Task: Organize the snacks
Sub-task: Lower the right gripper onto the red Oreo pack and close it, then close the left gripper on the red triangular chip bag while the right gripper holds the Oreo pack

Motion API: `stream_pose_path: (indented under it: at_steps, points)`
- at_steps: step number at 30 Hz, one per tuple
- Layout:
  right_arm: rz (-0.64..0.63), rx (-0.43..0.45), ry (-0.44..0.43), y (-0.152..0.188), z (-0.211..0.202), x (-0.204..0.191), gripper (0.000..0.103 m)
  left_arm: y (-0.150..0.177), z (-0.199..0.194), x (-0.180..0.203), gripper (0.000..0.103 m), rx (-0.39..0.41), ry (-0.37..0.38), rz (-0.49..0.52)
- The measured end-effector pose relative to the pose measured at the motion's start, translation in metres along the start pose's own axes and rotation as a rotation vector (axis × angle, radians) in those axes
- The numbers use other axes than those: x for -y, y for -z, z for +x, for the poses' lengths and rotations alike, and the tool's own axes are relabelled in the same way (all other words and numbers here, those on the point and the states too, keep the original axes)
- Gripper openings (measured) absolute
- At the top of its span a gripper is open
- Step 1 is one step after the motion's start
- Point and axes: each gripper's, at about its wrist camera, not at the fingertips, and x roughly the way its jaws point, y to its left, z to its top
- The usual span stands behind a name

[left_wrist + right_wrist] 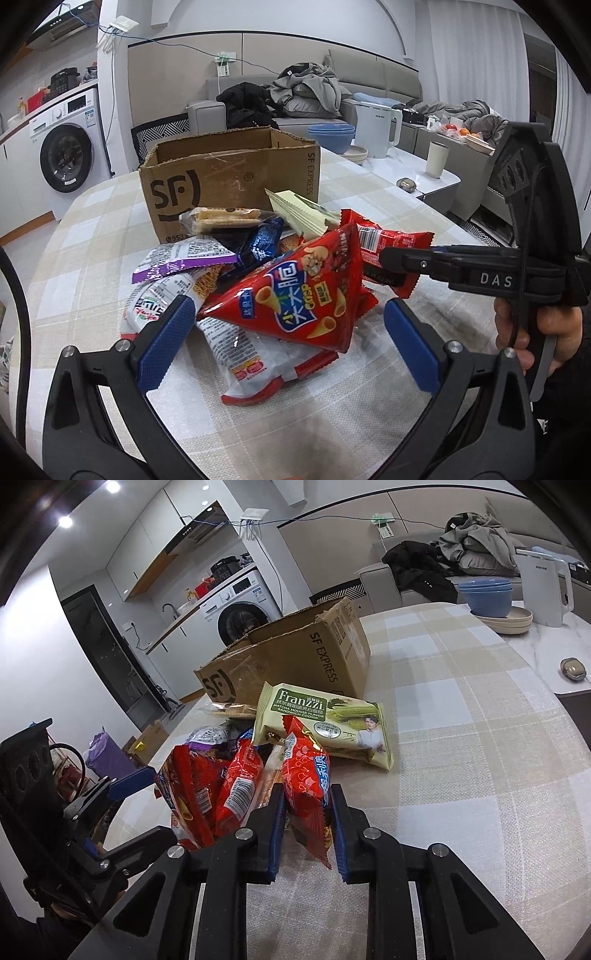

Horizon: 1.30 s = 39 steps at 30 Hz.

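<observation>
Red crinkled foil covers the snack packet [304, 794] pinched between the fingers of the right gripper [306, 834], low in the middle of the right wrist view. It carries a blue band with white characters and has sawtooth sealed ends. Its long axis runs up the frame, away from the camera, with the far end leaning slightly left toward the pile and the near end hanging down between the blue pads. In the left wrist view the same packet [388, 254] sits at centre right, its end gripped by the right gripper [391, 258] coming in from the right edge.

Just left of it lies the snack pile [236, 280] on the checked cloth of the desk [369, 424], with a red cone-shaped bag [295, 295] on top and a pale green Franzzi cookie pack [328, 727] behind. An open cardboard box [225, 177] stands beyond the pile, toward the upper middle.

The left gripper [288, 343] has its fingers spread wide on either side of the cone-shaped bag, gripping nothing.
</observation>
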Motion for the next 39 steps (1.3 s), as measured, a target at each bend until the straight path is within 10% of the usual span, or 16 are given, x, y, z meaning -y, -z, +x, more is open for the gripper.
stream_pose_path:
  at_steps: [12,16,39]
  points:
    - [0.003,-0.005,-0.005,0.000,0.001,0.002,0.023,-0.010,0.027,0.000,0.102,-0.053,-0.079,0.004]
    - [0.002,-0.005,-0.006,0.000,0.000,0.001,0.023,-0.009,0.035,-0.009,0.088,-0.083,-0.056,-0.030]
    - [-0.015,0.044,-0.023,-0.002,-0.019,-0.005,0.023,-0.005,0.016,-0.037,0.073,0.012,0.000,-0.081]
